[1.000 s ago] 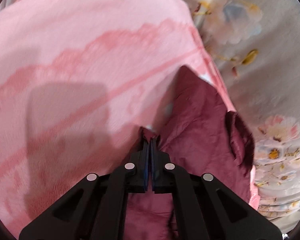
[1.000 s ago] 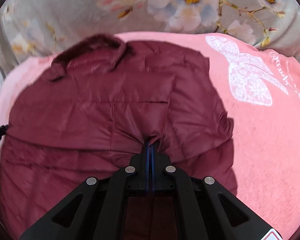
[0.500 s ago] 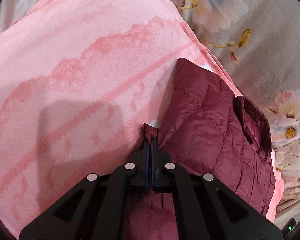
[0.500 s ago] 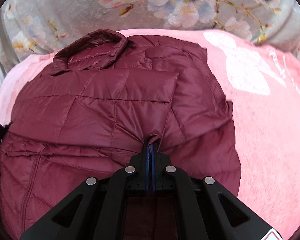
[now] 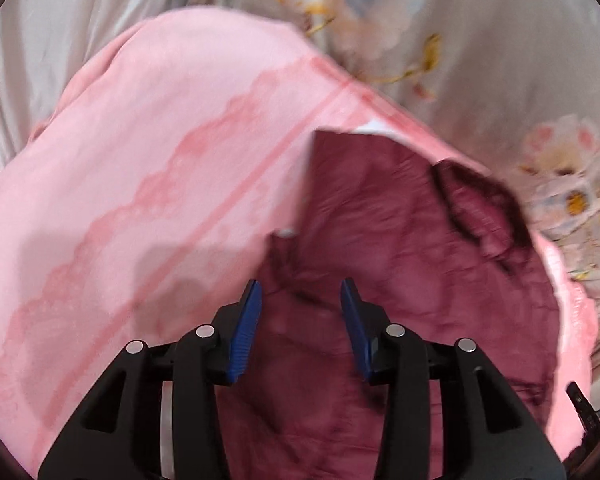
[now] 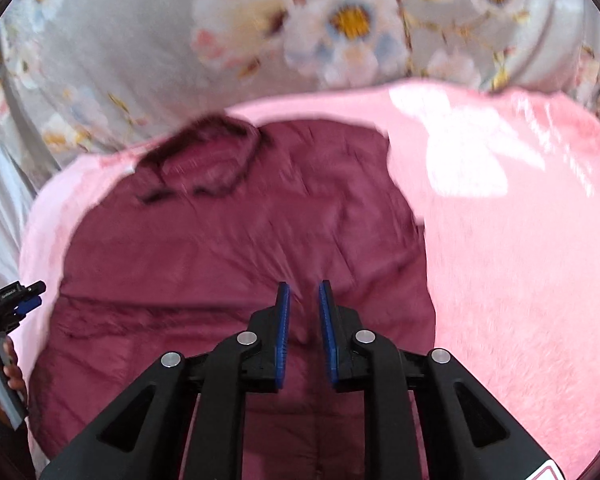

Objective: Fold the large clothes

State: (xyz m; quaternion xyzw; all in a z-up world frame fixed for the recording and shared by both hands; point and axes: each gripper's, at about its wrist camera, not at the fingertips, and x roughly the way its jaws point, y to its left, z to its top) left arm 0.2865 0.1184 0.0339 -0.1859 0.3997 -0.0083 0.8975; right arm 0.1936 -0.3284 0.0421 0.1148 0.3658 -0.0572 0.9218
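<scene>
Maroon quilted puffer jacket [image 5: 400,280]: lies folded flat on pink plush blanket [image 5: 148,168], collar [image 5: 476,208] toward floral bedsheet [image 5: 480,60].

Left wrist view, left to right:
- Pink plush blanket, scalloped stripe pattern; soft pile, likely grips slick fabric only a little.
- Left gripper [image 5: 300,300]: jaws opening, blue pads clear of fabric, nothing between them. Hangs over near left edge of jacket.
- Jacket body, then dark collar at far right, floral bedsheet beyond.

Right wrist view, left to right:
- Left gripper [image 6: 24,296] and a hand [image 6: 4,372] at frame edge, beside jacket's left side.
- Collar [image 6: 204,160] at far left corner of jacket [image 6: 240,240].
- Right gripper [image 6: 304,300]: jaws opening, narrow gap, no fabric pinched. Hangs over near hem region.
- Pink blanket [image 6: 520,280] with white print to right.

Handling judgement:
- Light for its bulk; padded, soft, springy. Expect folds to puff back up after release.
- Shell looks smooth and shiny, probably slippery; thin pinches may slide out.
- Not fragile.
- Take hold at seamed edges, hem corners or stitched quilt lines, where layers bunch and pads bite better. Avoid mid-panel pinches.
- Grip both near corners together for next fold; press down afterward to expel air.
</scene>
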